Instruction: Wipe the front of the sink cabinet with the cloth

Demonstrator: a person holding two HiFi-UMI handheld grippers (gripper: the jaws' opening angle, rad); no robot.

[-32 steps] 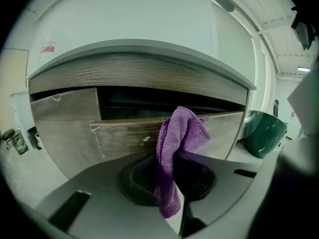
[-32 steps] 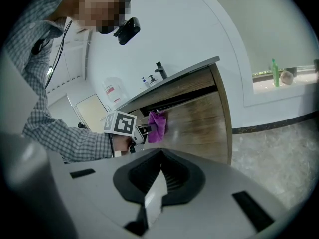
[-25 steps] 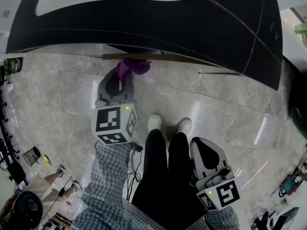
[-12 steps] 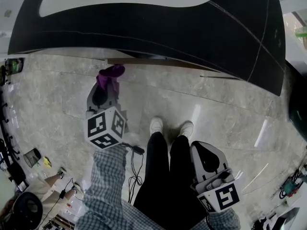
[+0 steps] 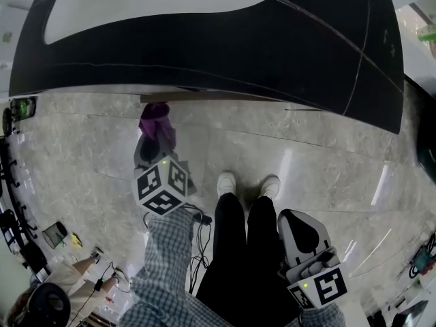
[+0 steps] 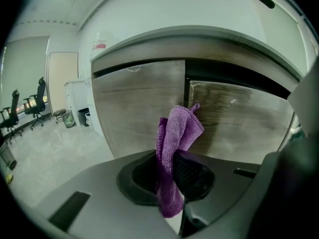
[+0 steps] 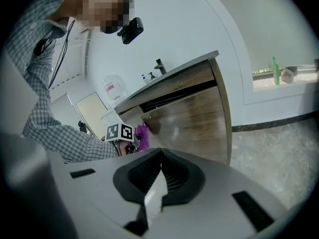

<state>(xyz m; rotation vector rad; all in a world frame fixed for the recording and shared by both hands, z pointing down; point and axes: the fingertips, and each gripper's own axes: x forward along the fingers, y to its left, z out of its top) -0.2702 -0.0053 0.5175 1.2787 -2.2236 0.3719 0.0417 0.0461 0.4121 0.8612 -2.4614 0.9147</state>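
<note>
Head view: purple microfibre cloth (image 5: 155, 116) pinched in the left gripper (image 5: 154, 136), low down, just beneath the overhanging black countertop (image 5: 204, 53). Right gripper (image 5: 298, 225) idle beside the leg, well apart.

Left gripper view: clamped mid-length, standing upright, long axis vertical, free tip pointing up at the seam between the brown wooden cabinet doors (image 6: 139, 103). Contact impossible to judge. Likely to wipe with the narrow tip only, or to slip out under drag.

Right gripper view: pressed together on nothing.
</note>
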